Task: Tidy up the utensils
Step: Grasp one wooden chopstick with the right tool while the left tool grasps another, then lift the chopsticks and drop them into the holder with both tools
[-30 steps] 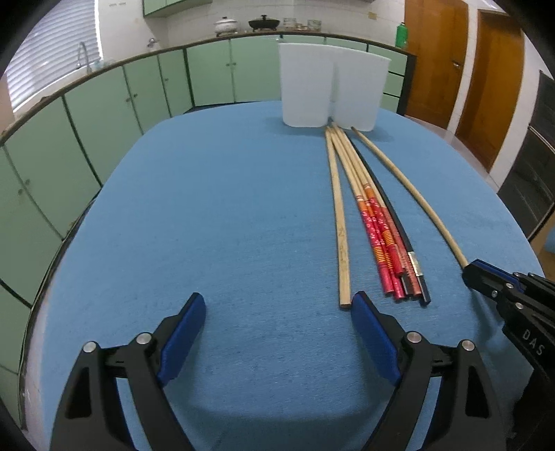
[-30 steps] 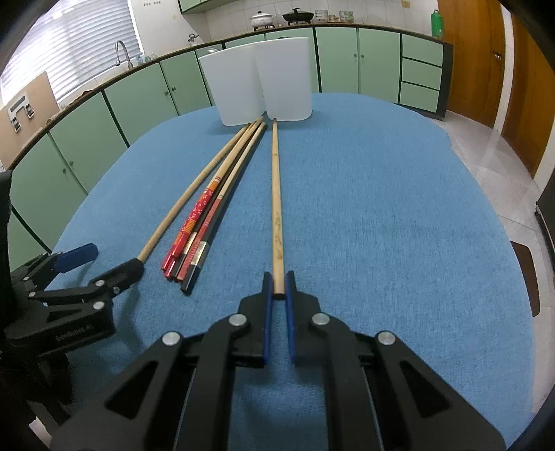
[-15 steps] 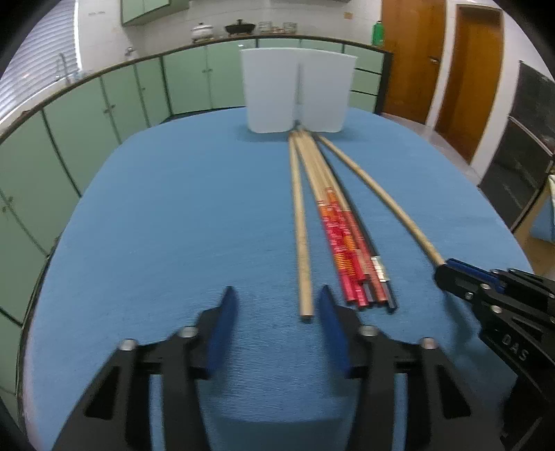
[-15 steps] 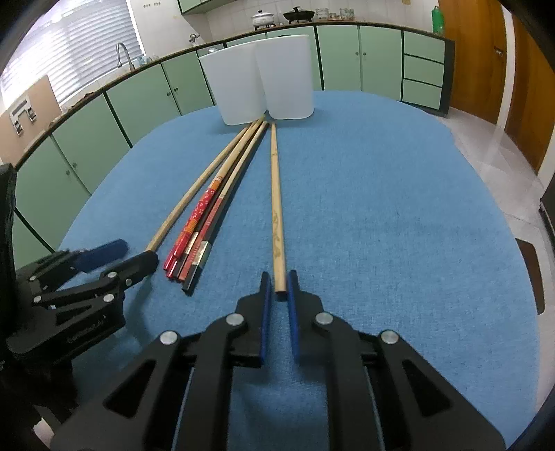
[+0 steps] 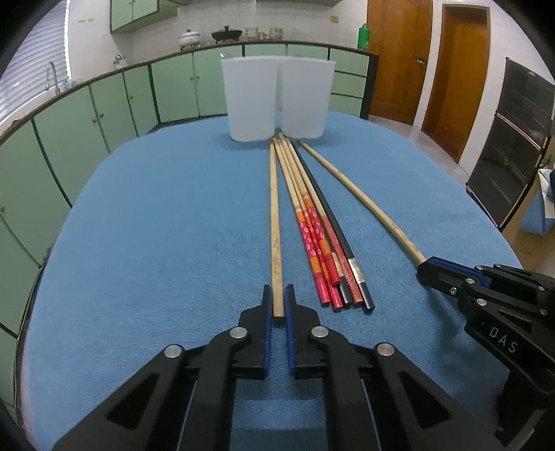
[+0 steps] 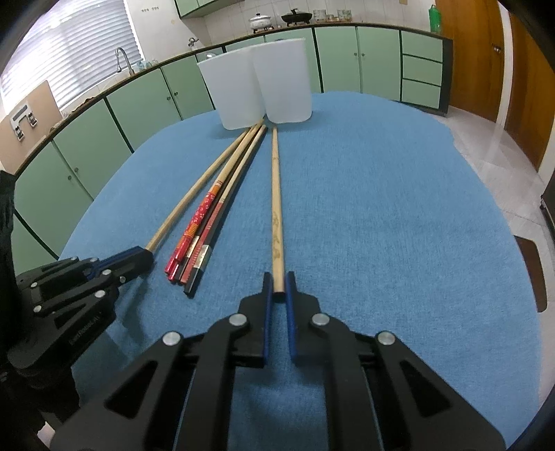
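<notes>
Left chopstick: we see a plain pale wooden chopstick (image 5: 275, 222) lying on the blue cloth-covered table (image 5: 156, 225), long axis running straight ahead toward the two white plastic cups (image 5: 275, 99).
Right chopstick: a second pale wooden stick (image 6: 276, 208) lies likewise, right of the red-patterned and dark bundle (image 6: 196, 239).
Left gripper (image 5: 277, 305): our jaws have just been closing and now pinch the stick's near end.
Right gripper (image 6: 276, 289): clamped on its stick's near end.

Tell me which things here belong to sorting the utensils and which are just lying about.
Job: plain wooden chopsticks, red patterned chopsticks, black chopstick, two white plastic tubs.
Lying about: white lidded pot, black wok, green bottle.
</notes>
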Available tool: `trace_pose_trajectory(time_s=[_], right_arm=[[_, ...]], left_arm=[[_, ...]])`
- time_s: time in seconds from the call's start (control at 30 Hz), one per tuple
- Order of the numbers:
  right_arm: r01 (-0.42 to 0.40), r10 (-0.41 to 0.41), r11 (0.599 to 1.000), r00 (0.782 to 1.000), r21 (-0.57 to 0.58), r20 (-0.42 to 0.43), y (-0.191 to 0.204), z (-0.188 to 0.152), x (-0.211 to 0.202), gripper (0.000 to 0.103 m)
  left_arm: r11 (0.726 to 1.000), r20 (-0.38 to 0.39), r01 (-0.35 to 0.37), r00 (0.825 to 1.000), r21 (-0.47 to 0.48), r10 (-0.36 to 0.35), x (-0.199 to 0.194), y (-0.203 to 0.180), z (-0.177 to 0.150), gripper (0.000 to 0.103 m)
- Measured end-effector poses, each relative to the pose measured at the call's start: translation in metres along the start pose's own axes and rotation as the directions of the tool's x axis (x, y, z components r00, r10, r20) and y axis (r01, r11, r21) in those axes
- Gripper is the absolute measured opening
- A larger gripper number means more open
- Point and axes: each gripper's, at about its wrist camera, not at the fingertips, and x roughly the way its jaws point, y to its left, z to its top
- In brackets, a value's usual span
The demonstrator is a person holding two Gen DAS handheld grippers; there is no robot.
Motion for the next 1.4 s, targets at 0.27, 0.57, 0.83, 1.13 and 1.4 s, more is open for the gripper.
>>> trace_pose_trajectory(time_s=[0.27,0.57,0.83,1.13,1.4], right_arm=[[-0.011,0.011,1.0,0.999,-0.007,0.05,0.002,0.011,-0.036,0.006],[-0.032,0.035,0.999,0.987,-0.022,0.158,0.003,0.052,-0.09,0.006],[-0.072,0.082,0.996,0.965,-0.049,0.247,0.001,0.103,-0.13,0.006],[-0.11,0.131,0.988,0.966,-0.105,0.223,-0.001,0.168,-0.135,0.006],[-0.093,0.133,0.983,0.954,-0.159,0.269,0.002,0.218,-0.153,0.006]], left_arm=[[1.0,0.116,-0.008,0.993,0.008,0.007,-0.053,0.003,0.015,0.007],[1.0,0.284,0.024,0.959,-0.004,-0.022,-0.113,0.014,0.057,0.007],[0.997,0.37,0.076,0.926,0.006,-0.073,-0.144,0.023,0.098,0.007],[0.995,0.403,0.09,0.91,0.041,-0.098,-0.154,0.025,0.135,0.007],[0.994,0.467,0.081,0.878,0.07,-0.104,-0.164,0.022,0.183,0.007]])
